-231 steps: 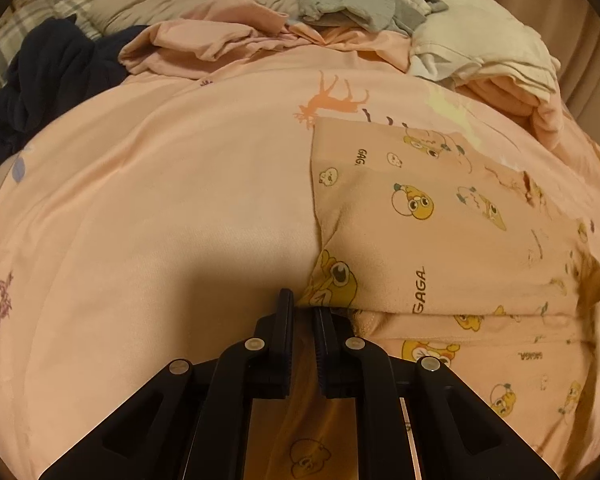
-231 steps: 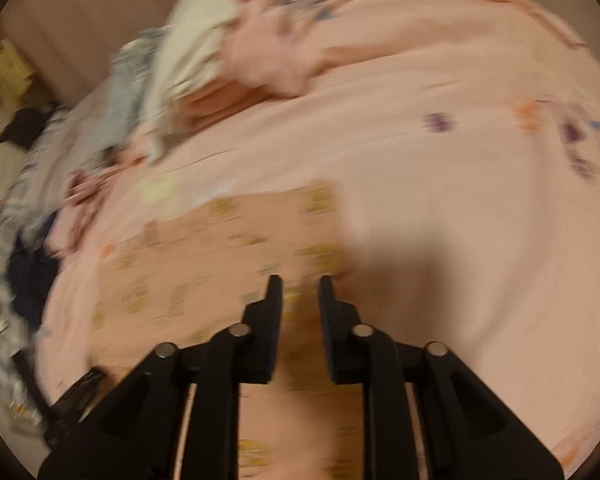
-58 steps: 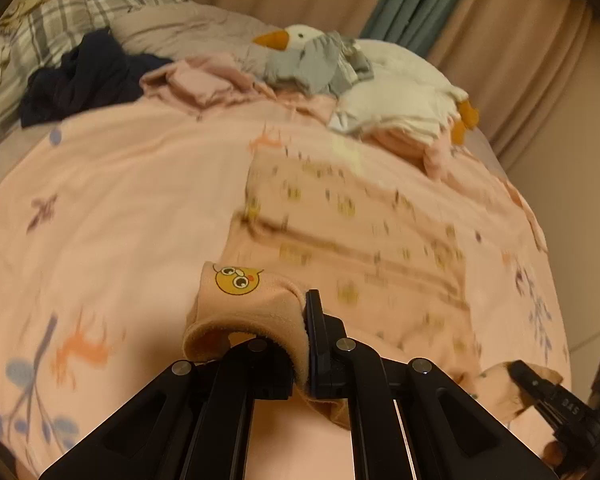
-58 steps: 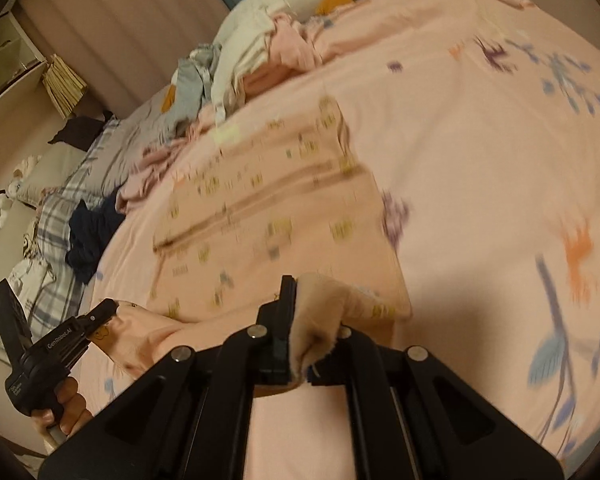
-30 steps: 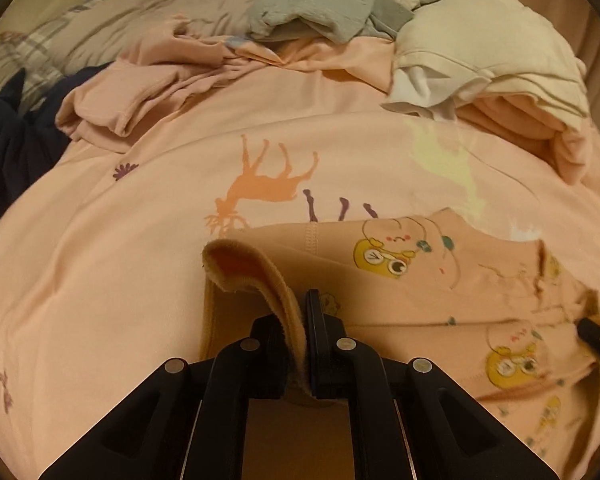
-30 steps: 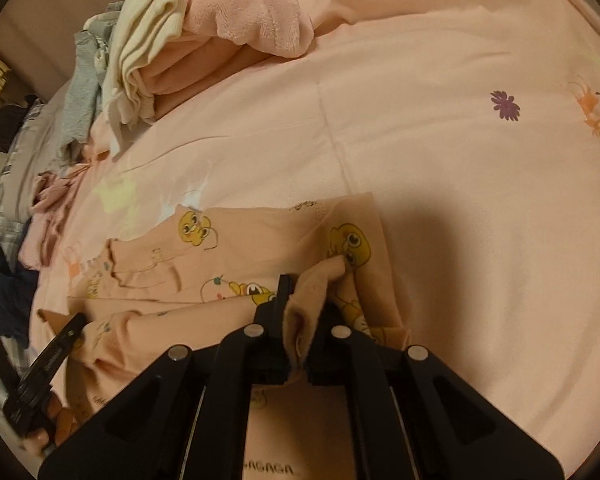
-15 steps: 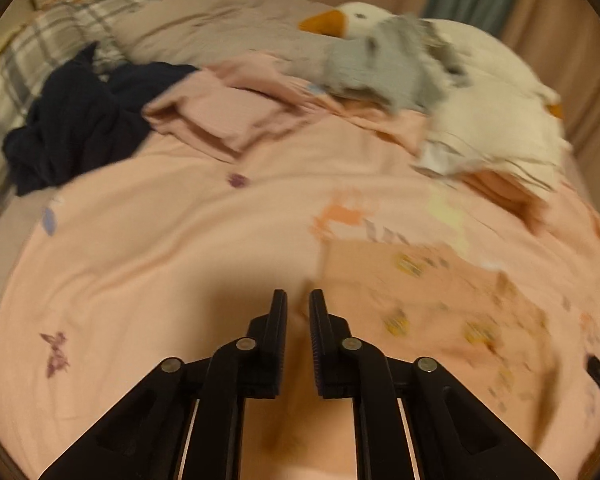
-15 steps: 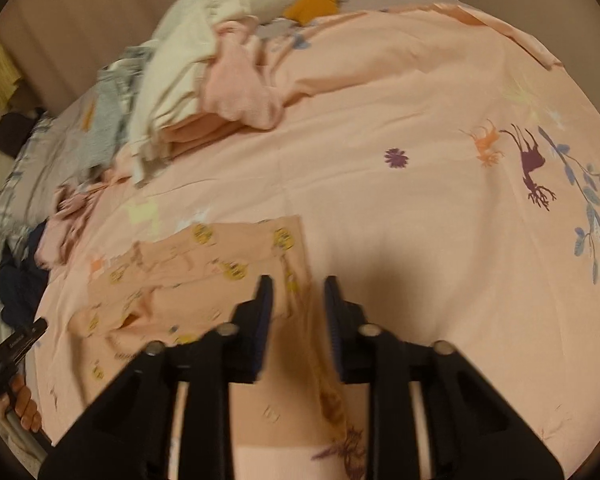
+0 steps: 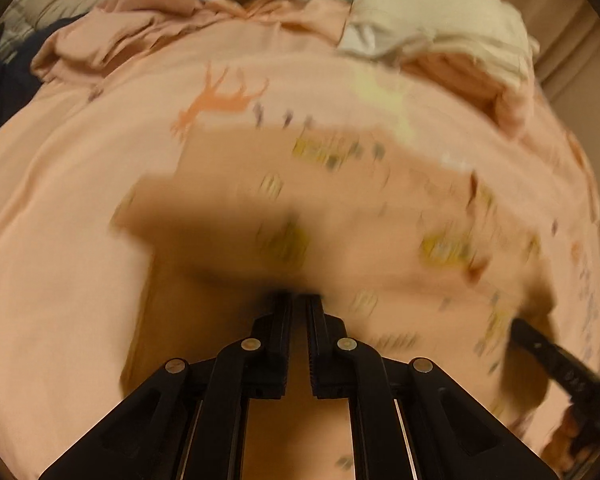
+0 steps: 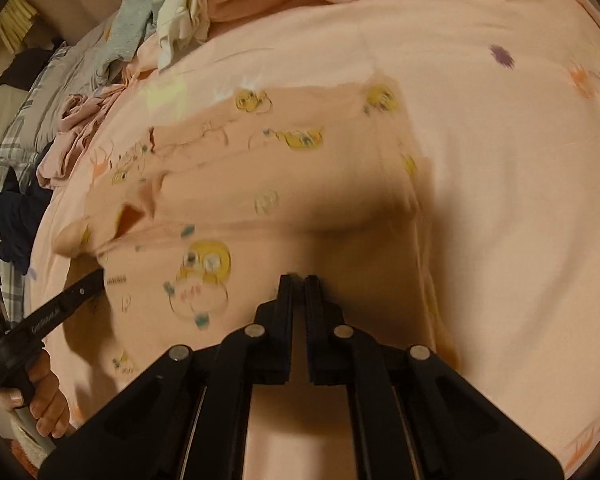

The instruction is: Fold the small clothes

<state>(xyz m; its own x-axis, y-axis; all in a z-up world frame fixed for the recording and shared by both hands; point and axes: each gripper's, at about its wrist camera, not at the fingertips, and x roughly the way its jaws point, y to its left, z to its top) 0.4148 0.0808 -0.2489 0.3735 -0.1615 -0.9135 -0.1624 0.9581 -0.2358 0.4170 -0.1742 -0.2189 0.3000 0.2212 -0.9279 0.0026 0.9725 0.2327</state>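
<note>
The left gripper (image 9: 298, 300) is pressing its fingertips against the near fold of the peach cartoon-print garment (image 10: 284, 184), its jaws nearly together – whether cloth is pinched between them is lost in blur and shadow. The garment is lying folded across the middle of the pink animal-print bedsheet (image 10: 500, 168), with a heap of clothes (image 9: 440, 28) sitting beyond it. The right gripper (image 10: 299, 280) is hovering at the garment's near edge, jaws a narrow slit apart – I cannot tell whether it is gripping anything

both wrists close above garment (image 9: 380, 216)
</note>
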